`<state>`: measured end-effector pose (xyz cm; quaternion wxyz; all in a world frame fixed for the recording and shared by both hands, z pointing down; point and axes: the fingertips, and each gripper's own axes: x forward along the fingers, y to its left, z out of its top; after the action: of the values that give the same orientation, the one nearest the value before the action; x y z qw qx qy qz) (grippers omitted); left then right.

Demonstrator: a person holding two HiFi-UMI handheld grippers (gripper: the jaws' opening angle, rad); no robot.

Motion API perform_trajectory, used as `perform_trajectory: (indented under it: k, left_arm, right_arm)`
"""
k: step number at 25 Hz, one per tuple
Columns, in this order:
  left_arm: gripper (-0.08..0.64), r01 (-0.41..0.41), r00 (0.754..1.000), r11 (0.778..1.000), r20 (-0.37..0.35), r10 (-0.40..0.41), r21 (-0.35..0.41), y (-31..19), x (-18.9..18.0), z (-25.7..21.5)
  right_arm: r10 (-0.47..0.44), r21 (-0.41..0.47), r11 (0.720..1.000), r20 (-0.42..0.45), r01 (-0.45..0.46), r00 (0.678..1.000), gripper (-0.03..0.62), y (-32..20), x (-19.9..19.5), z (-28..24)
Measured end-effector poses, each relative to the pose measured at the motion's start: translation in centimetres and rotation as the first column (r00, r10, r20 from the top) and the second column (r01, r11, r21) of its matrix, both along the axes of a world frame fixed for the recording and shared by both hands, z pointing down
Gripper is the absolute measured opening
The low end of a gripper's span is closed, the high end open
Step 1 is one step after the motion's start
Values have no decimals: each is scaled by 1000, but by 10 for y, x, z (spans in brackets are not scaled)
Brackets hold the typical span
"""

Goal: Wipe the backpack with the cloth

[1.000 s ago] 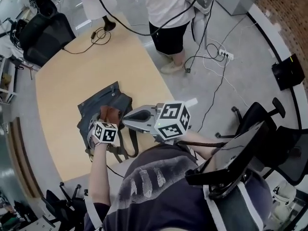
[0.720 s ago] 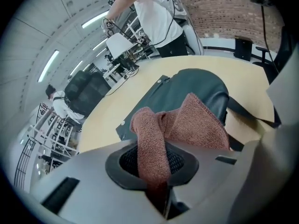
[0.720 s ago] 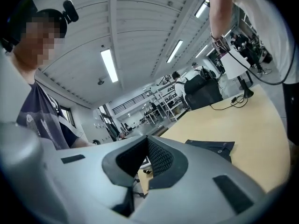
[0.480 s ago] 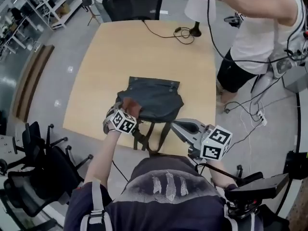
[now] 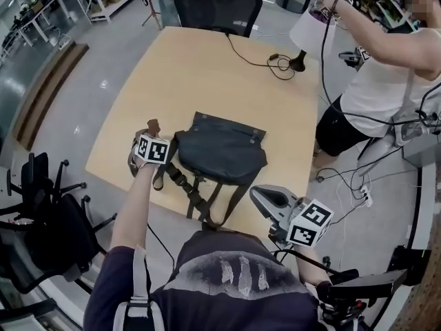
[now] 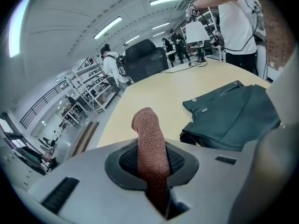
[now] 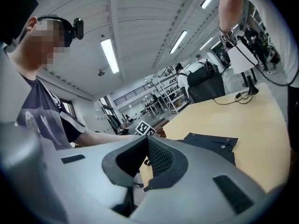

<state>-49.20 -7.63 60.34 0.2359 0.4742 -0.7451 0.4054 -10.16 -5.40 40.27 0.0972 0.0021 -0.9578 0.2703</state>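
Note:
A dark grey backpack [image 5: 224, 154] lies flat on the wooden table [image 5: 186, 67], straps trailing toward the front edge. My left gripper [image 5: 149, 136] hovers just left of the bag, apart from it, shut on a brown cloth [image 5: 153, 125]. In the left gripper view the cloth [image 6: 150, 146] stands up between the pads of the left gripper [image 6: 152, 160], and the backpack [image 6: 233, 115] lies to the right. My right gripper [image 5: 258, 194] hangs off the table's front right edge, shut and empty. Its view, past the right gripper [image 7: 147, 148], shows the backpack [image 7: 212, 146].
A white-shaded lamp [image 5: 308, 29] and its black cable [image 5: 262, 52] are at the table's far right. A person [image 5: 386, 74] stands beside that corner. An office chair [image 5: 217, 2] is at the far edge, and more chairs [image 5: 41, 205] are on the left.
My left gripper has drawn the cloth off the backpack's left corner and now holds it beside the bag. The head view has shifted. The right gripper stays low near the front edge.

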Motion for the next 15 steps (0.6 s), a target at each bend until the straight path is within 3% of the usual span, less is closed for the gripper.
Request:
perform_trajectory:
  k: [8,11,15]
  left_arm:
    - [58,-190,979,974,-92,179,-124,-50,58,51]
    - [58,-230,967,966,-138,214,-116,-61,78,56]
    - [58,-299,929,951,-252,271,-80,-69,103,53]
  right_arm:
    - [99,-15,995,-18,-99,995,3,-14,21,4]
    - [130,-20,991,-23,-131,991,3,-23,31,7]
    - [129,-39,991,-16,-130,991,3,-28,34,13]
